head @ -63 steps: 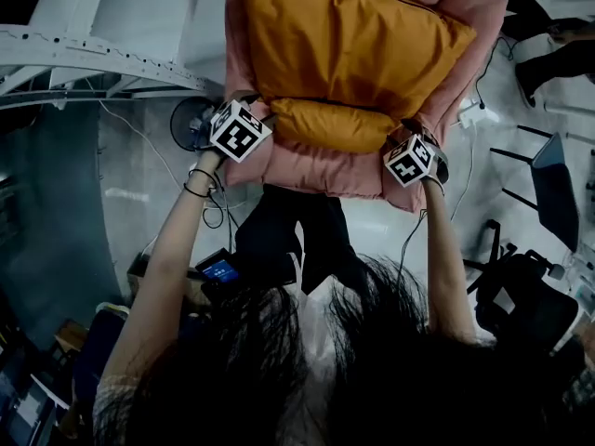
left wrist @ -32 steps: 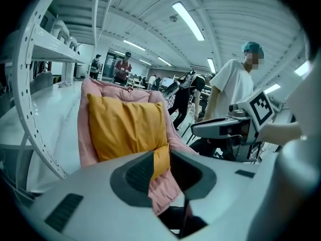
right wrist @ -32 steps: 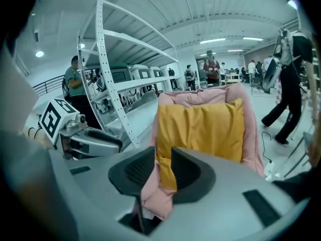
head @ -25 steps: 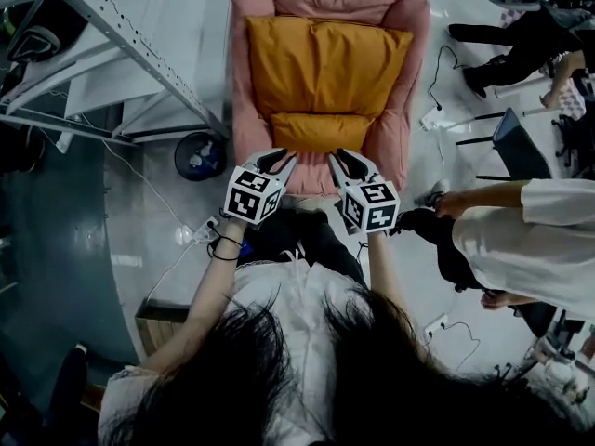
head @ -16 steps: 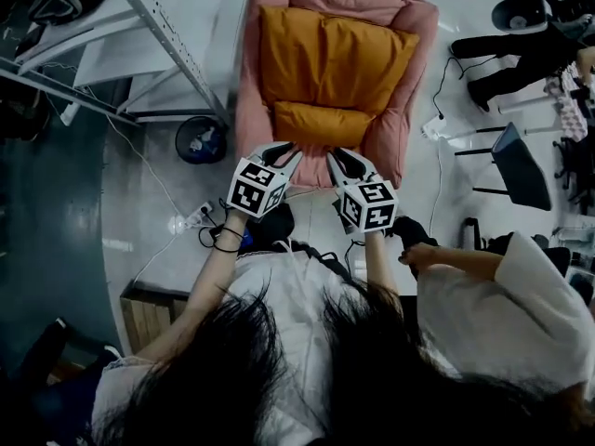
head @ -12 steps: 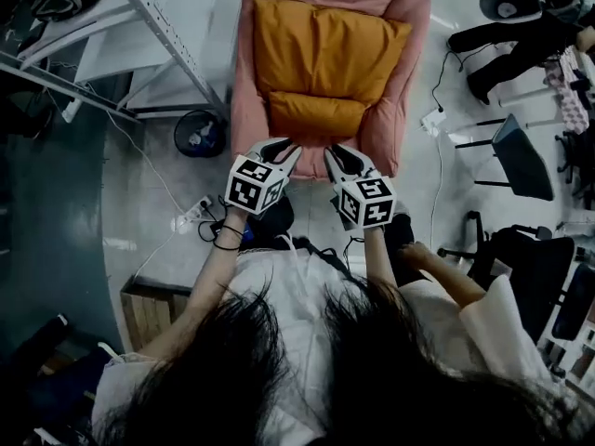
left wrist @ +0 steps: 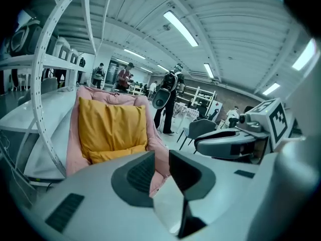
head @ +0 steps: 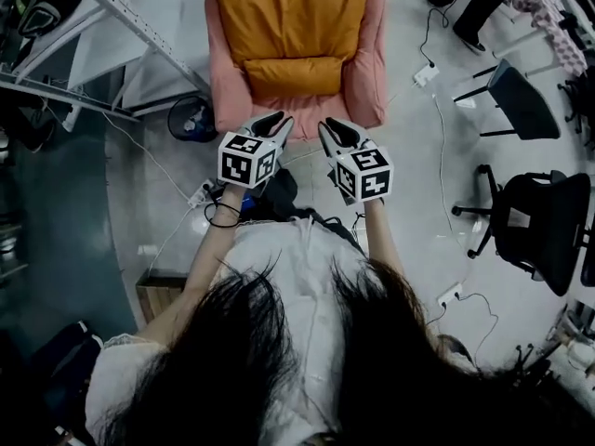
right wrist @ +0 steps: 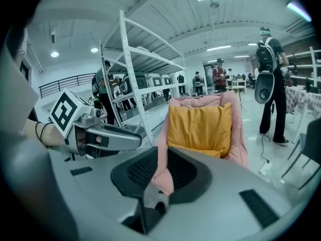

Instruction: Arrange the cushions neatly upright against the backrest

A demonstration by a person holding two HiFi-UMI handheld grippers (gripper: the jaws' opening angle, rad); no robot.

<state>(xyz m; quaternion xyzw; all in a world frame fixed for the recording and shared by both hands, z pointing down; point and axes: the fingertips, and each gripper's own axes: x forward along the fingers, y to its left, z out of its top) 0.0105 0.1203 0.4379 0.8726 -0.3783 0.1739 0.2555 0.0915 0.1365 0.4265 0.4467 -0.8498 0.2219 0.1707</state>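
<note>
A pink armchair (head: 223,82) stands on the floor ahead of me. A large orange cushion (head: 288,17) stands upright against its backrest. A smaller orange cushion (head: 293,74) lies across the seat in front of it. My left gripper (head: 270,121) and right gripper (head: 337,130) hover side by side just short of the chair's front edge, touching nothing. The left gripper (left wrist: 161,159) has its jaws a narrow gap apart with nothing between them, the large cushion (left wrist: 111,129) beyond. The right gripper (right wrist: 163,159) stands the same way, facing the cushion (right wrist: 199,127).
A white shelving rack (head: 112,17) runs along the chair's left, with a round fan (head: 191,117) at its foot. A power strip (head: 423,74) and cables lie on the floor to the right, near a grey chair (head: 511,96) and a black office chair (head: 539,226). A person with a backpack (right wrist: 268,59) stands behind.
Both grippers left the chair's front corners and came together in front of it. The view drew back from the chair. A person in white at the right has gone from view.
</note>
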